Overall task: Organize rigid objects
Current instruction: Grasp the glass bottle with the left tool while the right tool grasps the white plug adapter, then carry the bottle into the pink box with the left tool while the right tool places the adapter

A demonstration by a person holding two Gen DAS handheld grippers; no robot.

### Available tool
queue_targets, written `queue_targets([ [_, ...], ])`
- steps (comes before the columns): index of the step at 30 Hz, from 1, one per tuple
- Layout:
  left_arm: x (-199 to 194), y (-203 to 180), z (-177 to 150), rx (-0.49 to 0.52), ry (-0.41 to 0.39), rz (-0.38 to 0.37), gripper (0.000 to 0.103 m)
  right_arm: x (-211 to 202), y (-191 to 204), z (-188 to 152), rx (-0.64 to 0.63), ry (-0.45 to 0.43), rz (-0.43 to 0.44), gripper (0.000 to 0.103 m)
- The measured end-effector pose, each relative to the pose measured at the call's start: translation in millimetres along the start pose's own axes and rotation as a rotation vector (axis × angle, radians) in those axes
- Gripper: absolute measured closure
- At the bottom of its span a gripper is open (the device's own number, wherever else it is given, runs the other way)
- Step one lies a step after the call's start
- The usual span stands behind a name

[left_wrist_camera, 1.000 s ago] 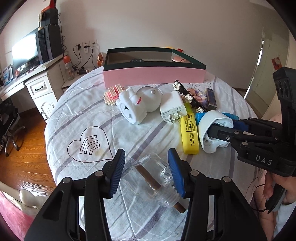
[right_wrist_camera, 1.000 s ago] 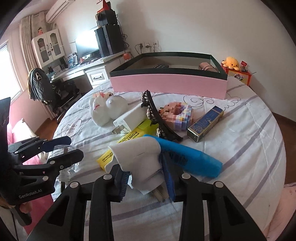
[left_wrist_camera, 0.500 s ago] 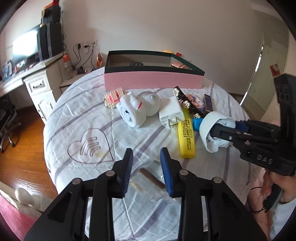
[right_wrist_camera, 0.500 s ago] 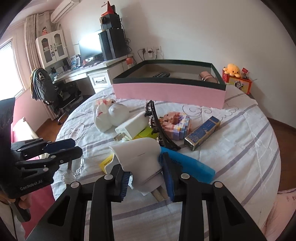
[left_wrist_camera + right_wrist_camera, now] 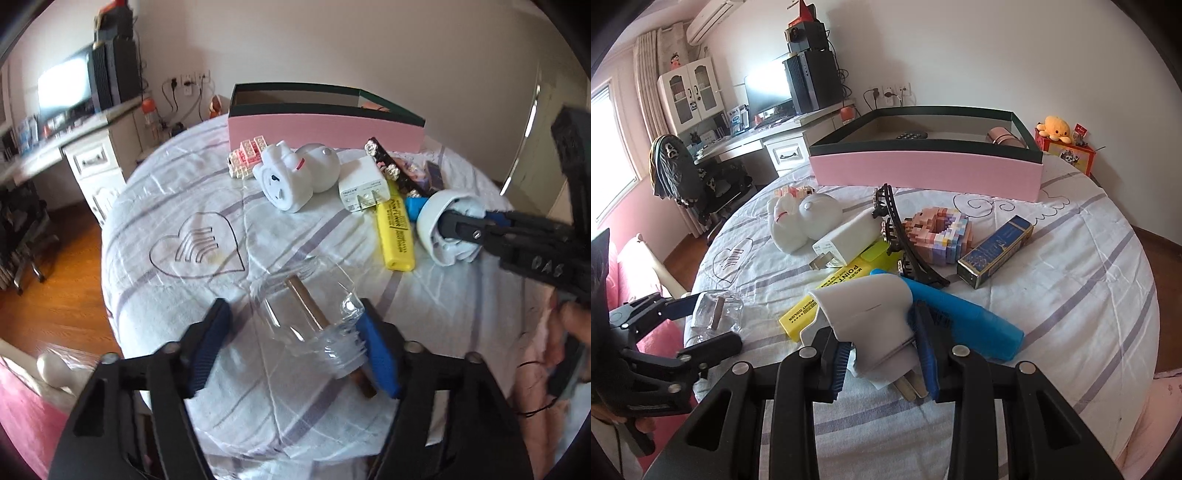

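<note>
On the round, quilt-covered bed [image 5: 1071, 258], near edge: a clear glass bottle [image 5: 314, 310] lies on its side with a brown stick inside, its threaded neck toward the camera. The left hand-held gripper [image 5: 295, 343] straddles it, jaws opening; the right blue pad lies against the neck, the left pad stands clear. The bottle's outline is faint against the striped cloth, and this view is blurred.

Right hand-held gripper [image 5: 882, 354]: clamped on a white, cone-shaped plastic piece [image 5: 868, 314] with flat prongs at its base; what it is cannot be told. It overlaps a blue cylinder [image 5: 967, 325], whose near end it hides.

Centre of bed, clustered: yellow highlighter [image 5: 827, 291], partly covered; white plug adapter [image 5: 846, 240]; white cat figurine [image 5: 801, 218]; black decorated hair clip [image 5: 897, 236]; pink block-built model [image 5: 938, 236]; dark blue carton [image 5: 997, 251]; small pink bricks [image 5: 247, 155].

Far side: pink box with dark green rim [image 5: 923, 170], open, its contents mostly hidden by the wall.

Room: white desk [image 5: 768, 144] with monitor at far left, draped chair [image 5: 679, 173], wood floor.
</note>
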State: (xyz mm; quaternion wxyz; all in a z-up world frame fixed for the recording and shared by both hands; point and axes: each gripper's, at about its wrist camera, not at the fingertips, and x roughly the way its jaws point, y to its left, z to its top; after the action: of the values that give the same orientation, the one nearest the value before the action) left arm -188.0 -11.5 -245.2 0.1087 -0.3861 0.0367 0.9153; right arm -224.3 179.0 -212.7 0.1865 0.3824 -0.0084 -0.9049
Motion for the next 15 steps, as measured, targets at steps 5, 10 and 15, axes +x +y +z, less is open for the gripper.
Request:
queue_targets([
  [5,1.5,5.5,7.5,-0.015,-0.015,-0.036,0.051,-1.4,-1.4,-0.8,-0.003,-0.010,-0.003,0.069],
  [10,-2.7,-0.2,16.0,0.004,-0.027,-0.053,0.051,-10.0,-1.9,1.8,-0.007,-0.034,-0.008,0.069],
  [15,-12.2,-6.9,36.6,0.033,-0.072,-0.074,0.051,-26.9,-3.0,17.6,-0.030,-0.074,-0.022,0.069],
])
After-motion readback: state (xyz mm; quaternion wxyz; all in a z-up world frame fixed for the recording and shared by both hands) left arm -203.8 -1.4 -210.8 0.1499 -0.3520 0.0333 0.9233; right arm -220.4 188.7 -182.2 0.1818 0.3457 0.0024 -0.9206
